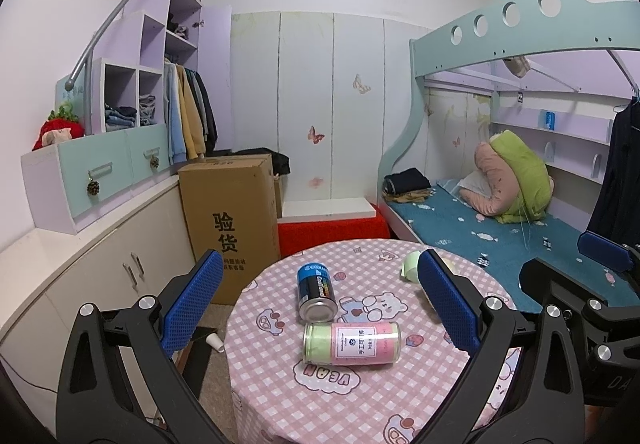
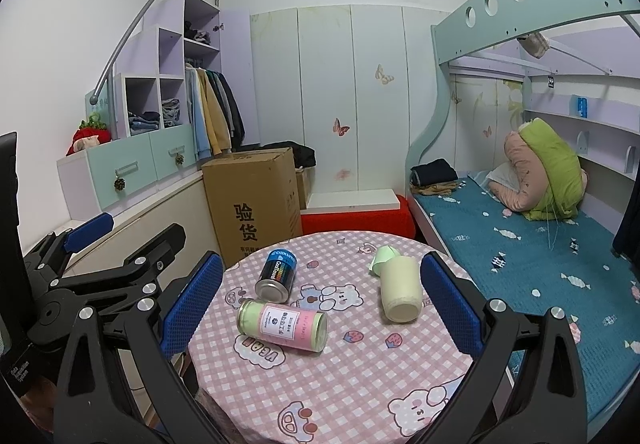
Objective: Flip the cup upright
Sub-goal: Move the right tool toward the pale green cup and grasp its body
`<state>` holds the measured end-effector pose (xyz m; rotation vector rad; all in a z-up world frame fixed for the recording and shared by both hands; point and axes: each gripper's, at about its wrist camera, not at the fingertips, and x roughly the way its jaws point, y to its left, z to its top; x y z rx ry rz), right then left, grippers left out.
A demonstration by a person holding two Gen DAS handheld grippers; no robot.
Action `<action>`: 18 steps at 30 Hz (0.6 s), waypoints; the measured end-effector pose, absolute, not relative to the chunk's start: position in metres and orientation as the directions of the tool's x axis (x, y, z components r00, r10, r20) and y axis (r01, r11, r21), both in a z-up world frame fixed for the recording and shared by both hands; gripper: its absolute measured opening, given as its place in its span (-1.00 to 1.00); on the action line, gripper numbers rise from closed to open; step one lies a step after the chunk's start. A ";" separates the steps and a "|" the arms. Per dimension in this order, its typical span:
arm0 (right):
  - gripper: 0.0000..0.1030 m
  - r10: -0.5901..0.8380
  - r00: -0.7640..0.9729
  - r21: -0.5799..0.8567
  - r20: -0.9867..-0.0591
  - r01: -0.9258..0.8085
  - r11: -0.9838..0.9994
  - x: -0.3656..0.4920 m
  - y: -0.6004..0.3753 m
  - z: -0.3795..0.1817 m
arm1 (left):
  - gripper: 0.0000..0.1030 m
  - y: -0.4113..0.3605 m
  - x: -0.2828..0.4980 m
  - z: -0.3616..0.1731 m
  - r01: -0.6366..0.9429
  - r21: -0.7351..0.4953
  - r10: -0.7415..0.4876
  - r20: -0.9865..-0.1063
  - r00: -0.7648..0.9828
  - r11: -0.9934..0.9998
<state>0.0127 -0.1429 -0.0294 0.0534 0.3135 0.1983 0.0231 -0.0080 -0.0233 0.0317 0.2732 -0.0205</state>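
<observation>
We are at the approach: both grippers, left (image 1: 320,308) and right (image 2: 322,304), gape empty. Next, we close on the cup (image 2: 400,290) (lying sideways) and tip it upright.

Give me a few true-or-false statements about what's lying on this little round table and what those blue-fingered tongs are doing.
1. The cream cup lies on its side on the checked tablecloth. True.
2. The right gripper is clamped on the cup. False: its fingers are spread wide and hold nothing.
3. The blue can stands upright. False: it lies on its side.
4. The pink-and-green canister lies beside the blue can. True.
5. The left gripper holds the canister. False: it is open, above the table.
6. A small green paper piece lies just behind the cup. True.
</observation>
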 end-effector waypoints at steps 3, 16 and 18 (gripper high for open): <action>0.86 0.200 0.928 0.090 -0.314 -0.181 0.979 0.018 -0.145 -0.032 | 0.90 -0.010 0.029 -0.027 0.030 0.029 -0.020 -0.288 0.957 0.999; 0.86 0.195 0.905 0.124 -0.379 -0.160 0.979 0.057 -0.164 -0.051 | 0.90 -0.026 0.069 -0.041 0.034 0.050 -0.014 -0.364 0.931 0.998; 0.86 0.190 0.898 0.135 -0.396 -0.148 0.980 0.066 -0.170 -0.056 | 0.90 -0.030 0.080 -0.046 0.039 0.050 -0.017 -0.389 0.921 0.998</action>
